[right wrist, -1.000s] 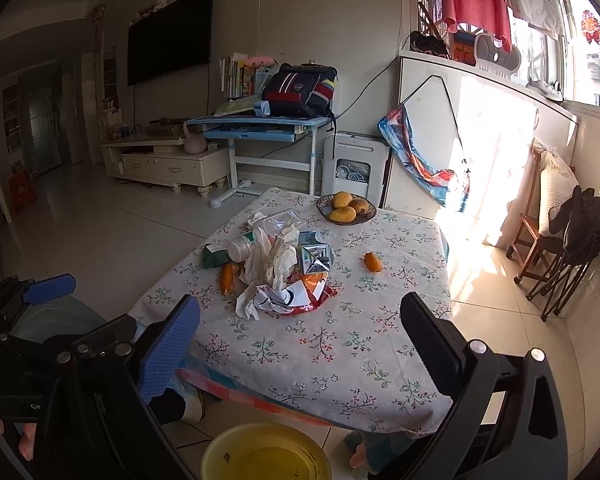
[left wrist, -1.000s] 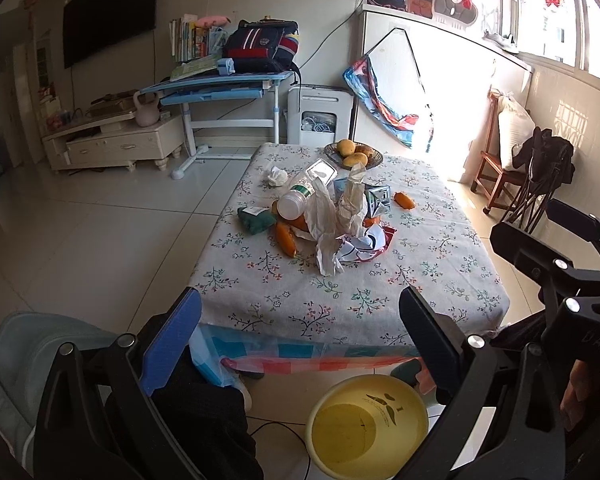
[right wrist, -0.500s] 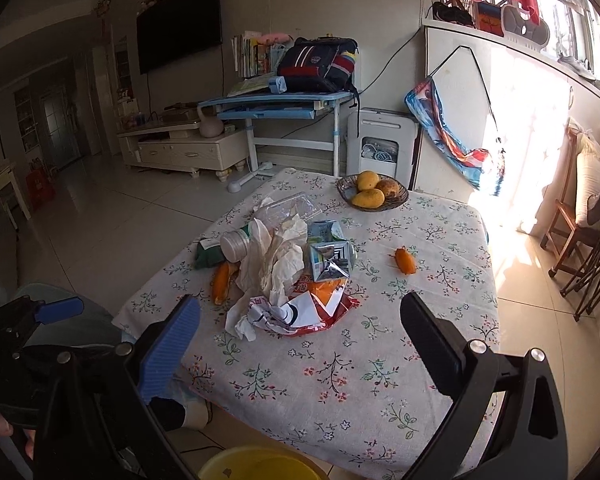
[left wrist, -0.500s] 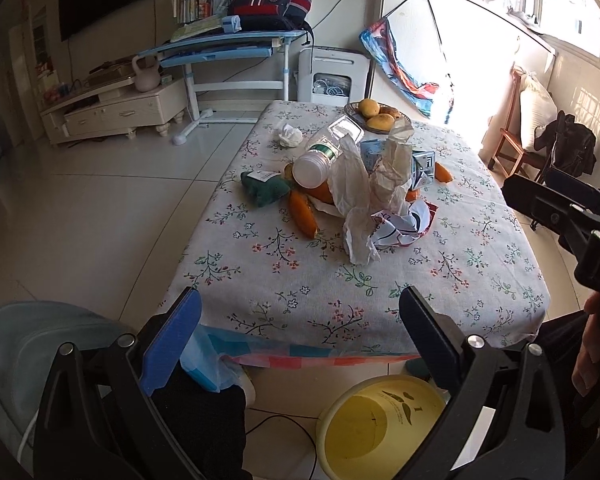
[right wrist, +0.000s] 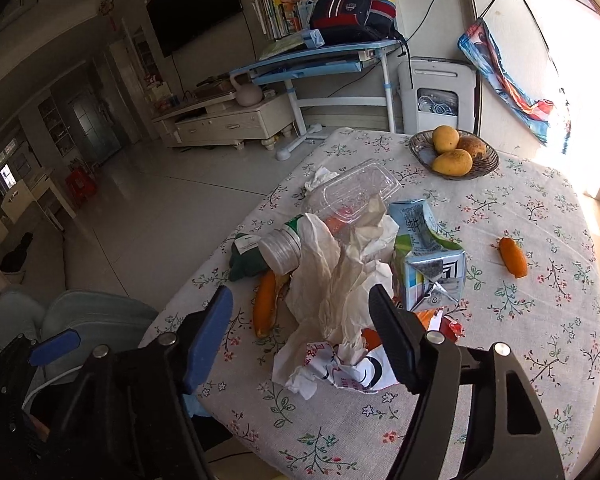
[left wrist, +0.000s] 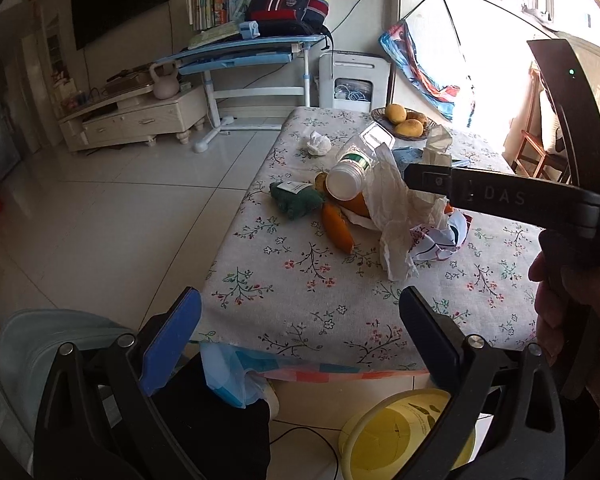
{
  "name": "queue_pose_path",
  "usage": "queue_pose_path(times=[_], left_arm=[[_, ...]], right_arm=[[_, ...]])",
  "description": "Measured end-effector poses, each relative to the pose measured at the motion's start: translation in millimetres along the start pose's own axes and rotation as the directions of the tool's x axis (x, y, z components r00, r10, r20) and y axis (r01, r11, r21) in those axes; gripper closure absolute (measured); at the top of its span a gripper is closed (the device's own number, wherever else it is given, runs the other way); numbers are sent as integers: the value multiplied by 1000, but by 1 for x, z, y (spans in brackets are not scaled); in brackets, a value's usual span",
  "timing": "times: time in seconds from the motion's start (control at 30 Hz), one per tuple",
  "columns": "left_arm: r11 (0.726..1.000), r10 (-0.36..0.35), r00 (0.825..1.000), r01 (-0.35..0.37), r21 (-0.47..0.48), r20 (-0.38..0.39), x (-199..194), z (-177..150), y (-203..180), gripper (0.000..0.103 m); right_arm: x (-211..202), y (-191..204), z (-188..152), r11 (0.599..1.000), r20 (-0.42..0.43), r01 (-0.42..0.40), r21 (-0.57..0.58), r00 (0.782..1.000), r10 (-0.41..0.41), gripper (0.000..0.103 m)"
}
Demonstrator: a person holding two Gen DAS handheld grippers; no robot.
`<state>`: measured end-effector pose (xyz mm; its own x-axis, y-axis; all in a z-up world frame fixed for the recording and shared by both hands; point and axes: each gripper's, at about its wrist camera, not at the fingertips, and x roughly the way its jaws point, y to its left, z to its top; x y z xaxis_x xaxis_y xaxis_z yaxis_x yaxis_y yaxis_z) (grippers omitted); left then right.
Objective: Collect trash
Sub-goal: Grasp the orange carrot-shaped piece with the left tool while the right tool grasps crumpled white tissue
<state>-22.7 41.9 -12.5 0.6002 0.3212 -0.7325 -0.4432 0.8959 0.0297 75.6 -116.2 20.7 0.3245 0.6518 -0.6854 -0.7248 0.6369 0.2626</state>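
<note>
Right tongs [right wrist: 300, 336] spread wide, hovering over crumpled paper [right wrist: 332, 280] in trash pile on desk [right wrist: 540, 320]; left tongs [left wrist: 300, 344] spread too, nothing held.

Counter cloth [right wrist: 540, 320]: white with a floral print. Peels [right wrist: 512, 257]: orange. Bin [left wrist: 396, 436]: yellow; crumpled paper [right wrist: 332, 280]: white.
</note>
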Motion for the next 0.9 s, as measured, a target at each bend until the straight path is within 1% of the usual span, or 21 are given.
queue_pose_path(times=[0.03,0.13,0.2,0.27,0.3,0.4,0.53,0.63,0.73,0.77,0.83,0.9], left_arm=[[1000,4,1000,-4,4,1,0,1,-1,7],[1000,6,1000,-6,7,-1,2,3,-1,7],[1000,-1,1000,1,0,-11,6,4,-1,7],[1000,-16,1000,16,-20,-25,12,5,2,7],[999,-24,999,23,-33,-32,15,5,4,7],[996,-53,997,49,-78,-52,27,8,9,7],[986,-100,992,89,-144,-74,50,19,10,7],[985,-103,991,89,-148,-89,71,29,1,7],[988,-78,990,61,-140,-122,97,38,-9,7],[989,-69,988,50,-138,-136,106,40,-11,9],[990,-51,984,28,-139,-168,124,44,-15,16],[990,-40,979,12,-141,-198,142,48,-19,30]], right_arm=[[2,-2,1,1000,-7,-12,12,1000,12,41],[14,-11,1,997,-26,-49,57,998,51,57],[19,-17,1,993,-33,-77,87,996,80,82],[17,-22,0,986,-26,-112,120,993,116,93],[15,-24,0,983,-15,-126,131,992,129,97],[4,-32,2,972,35,-174,158,985,171,98],[-12,-43,5,951,114,-244,188,968,226,98],[-22,-47,8,942,159,-279,186,955,251,98],[-29,-49,10,939,185,-294,179,947,261,98],[-30,-50,12,939,186,-294,180,947,261,98],[-27,-54,13,942,172,-279,187,953,248,98],[-24,-60,13,940,165,-275,202,956,244,98]])
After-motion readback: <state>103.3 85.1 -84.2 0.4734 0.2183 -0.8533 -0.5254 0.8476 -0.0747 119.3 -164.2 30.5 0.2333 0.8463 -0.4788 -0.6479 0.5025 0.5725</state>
